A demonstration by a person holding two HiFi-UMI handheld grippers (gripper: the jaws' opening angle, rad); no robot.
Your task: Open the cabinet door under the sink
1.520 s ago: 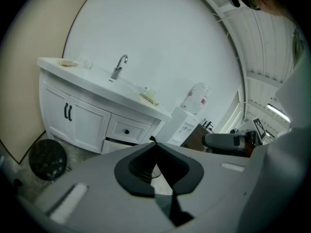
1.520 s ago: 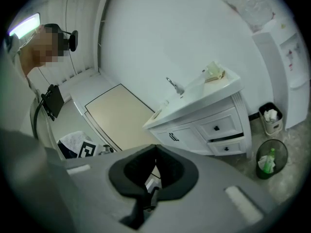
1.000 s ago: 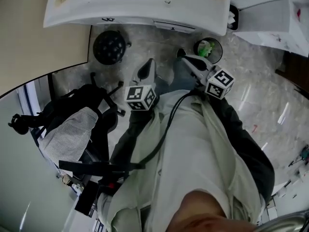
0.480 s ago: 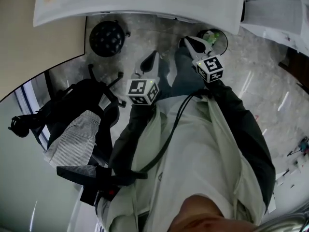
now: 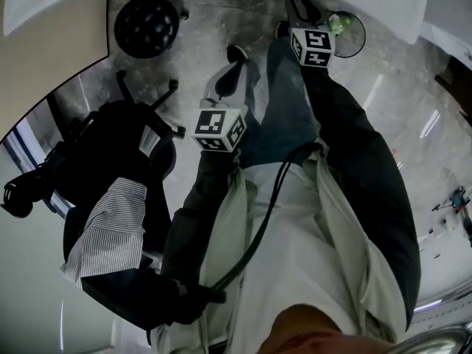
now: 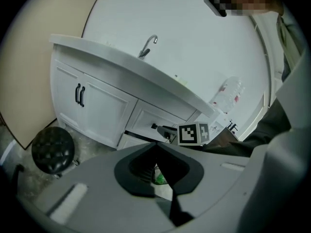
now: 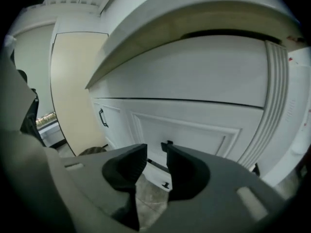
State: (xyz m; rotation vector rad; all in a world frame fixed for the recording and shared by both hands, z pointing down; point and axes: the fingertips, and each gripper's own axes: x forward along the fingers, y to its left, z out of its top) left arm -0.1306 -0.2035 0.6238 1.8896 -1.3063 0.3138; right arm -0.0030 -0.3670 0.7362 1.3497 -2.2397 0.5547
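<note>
My head camera looks steeply down my own front to the floor (image 5: 413, 102), with the vanity's countertop (image 5: 51, 6) at the top edge. The camera on my left claw (image 6: 155, 144) stands well back, facing the whole vanity. The one on my right claw (image 7: 155, 149) sits close beneath the countertop, facing the drawer fronts (image 7: 194, 125). Both claw cameras share the cabinet door handles (image 6: 80, 95); head and left share the round black object (image 5: 146, 24) on the floor.

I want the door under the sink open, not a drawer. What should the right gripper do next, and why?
Probably swing the right gripper left toward the black door handle. Its fingers have just been opening with nothing between them, but they face a drawer knob; the handle sits off to the left, untouched.
</note>
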